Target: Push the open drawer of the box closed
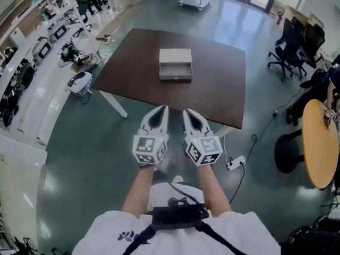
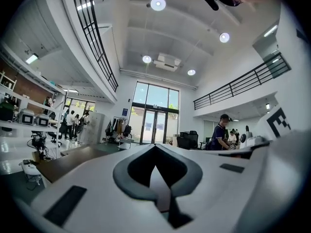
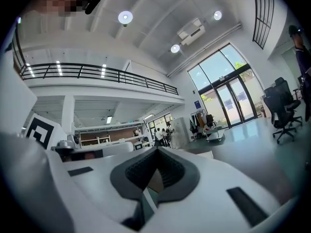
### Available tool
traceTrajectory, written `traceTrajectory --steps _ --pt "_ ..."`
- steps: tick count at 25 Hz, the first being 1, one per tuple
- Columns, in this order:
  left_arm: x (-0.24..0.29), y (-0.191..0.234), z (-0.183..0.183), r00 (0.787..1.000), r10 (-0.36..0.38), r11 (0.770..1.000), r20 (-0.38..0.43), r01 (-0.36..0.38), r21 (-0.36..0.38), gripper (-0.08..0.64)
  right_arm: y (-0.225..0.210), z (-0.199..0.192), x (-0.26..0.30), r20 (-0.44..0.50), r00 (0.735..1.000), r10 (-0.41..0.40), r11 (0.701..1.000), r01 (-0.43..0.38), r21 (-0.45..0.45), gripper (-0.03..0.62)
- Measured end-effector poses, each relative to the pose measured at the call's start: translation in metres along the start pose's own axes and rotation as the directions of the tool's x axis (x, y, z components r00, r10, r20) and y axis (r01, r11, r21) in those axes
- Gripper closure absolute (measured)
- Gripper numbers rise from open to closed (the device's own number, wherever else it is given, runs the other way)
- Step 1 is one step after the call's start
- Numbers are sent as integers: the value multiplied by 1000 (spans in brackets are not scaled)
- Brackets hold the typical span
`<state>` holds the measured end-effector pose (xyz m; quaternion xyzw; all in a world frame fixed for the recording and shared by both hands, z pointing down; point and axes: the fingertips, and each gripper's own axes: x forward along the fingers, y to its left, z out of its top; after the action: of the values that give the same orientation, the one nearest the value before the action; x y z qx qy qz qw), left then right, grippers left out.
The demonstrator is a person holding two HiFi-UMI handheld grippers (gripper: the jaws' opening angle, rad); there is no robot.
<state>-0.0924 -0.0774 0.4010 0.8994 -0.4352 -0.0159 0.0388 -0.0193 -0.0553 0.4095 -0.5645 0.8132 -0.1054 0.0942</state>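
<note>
L tongs (image 1: 162, 109) & R tongs (image 1: 188, 112) pinched together, empty — box (image 1: 175, 54) drawer (image 1: 176, 71) open, well apart.

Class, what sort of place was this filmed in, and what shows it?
Probably a big lab or workshop hall: workbenches with equipment along the wall, office chairs, and a balcony railing overhead.

Drawer (image 1: 176, 70) interior too small to read, round wooden table (image 1: 320, 142) cut by right edge — person's shoulders (image 1: 106, 232) by bottom
</note>
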Motion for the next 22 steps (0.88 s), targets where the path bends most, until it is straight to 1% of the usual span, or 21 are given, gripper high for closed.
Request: traceTrajectory --steps 3,6,9,12,14,17,20,22 --pt "24 11 0 1000 -20 1000 14 20 4 551 -10 2 24 8 1000 -19 1000 19 -4 600" --pt "51 27 -5 998 -61 998 4 61 11 551 -18 1 52 14 999 -33 999 33 -12 600" --pt "89 44 -5 994 -112 994 7 112 17 551 -36 2 83 18 998 -68 997 69 -20 600" --pt "134 71 6 984 -180 984 12 180 13 551 -53 10 126 18 992 -121 991 122 -49 600" --pt "164 89 19 974 -226 974 12 226 19 551 -63 18 158 12 985 -170 983 171 -75 600" --pt "205 106 34 955 -296 955 10 296 28 551 -79 34 192 36 969 -246 964 249 -92 600" --pt "234 114 31 931 -365 931 4 365 16 551 -94 39 207 64 947 -314 941 320 -109 600" --pt "248 115 23 912 -411 912 -4 411 4 551 -109 36 215 75 930 -359 926 365 -92 600"
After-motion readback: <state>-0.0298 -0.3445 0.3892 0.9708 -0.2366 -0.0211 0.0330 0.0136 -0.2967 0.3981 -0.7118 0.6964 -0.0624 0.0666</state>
